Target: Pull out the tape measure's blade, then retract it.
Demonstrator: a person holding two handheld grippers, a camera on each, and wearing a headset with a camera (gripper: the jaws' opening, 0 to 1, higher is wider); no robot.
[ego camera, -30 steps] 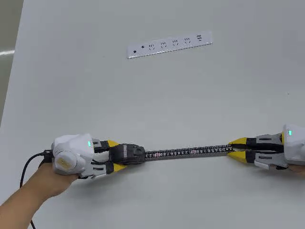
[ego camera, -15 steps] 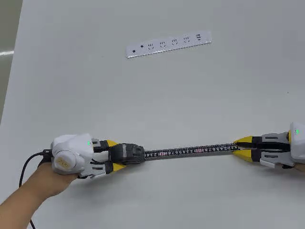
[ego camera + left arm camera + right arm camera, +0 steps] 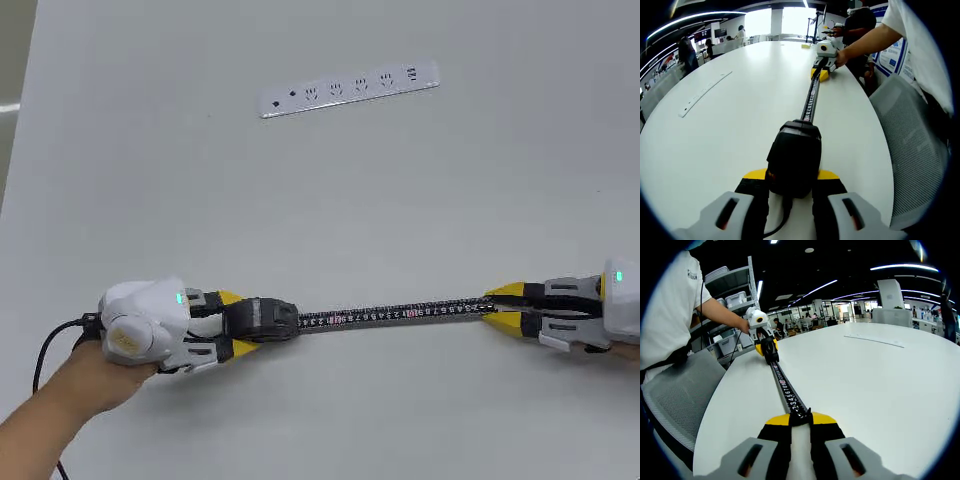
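Two tongs [image 3: 240,323] [image 3: 497,309], one tape measure [image 3: 265,320], one power strip [image 3: 348,89].

left hand-held gripper [image 3: 240,323] clamping tape measure case [image 3: 264,319], blade [image 3: 400,313] stretched to right hand-held gripper [image 3: 492,309], power strip [image 3: 348,88] beyond

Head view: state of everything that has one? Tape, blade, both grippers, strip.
tape measure case: clamped between the left gripper's jaws
blade: pulled out, stretched straight from the case to the right gripper
left gripper: shut on the case
right gripper: shut on the blade's end
power strip: flat on the table, nothing plugged in
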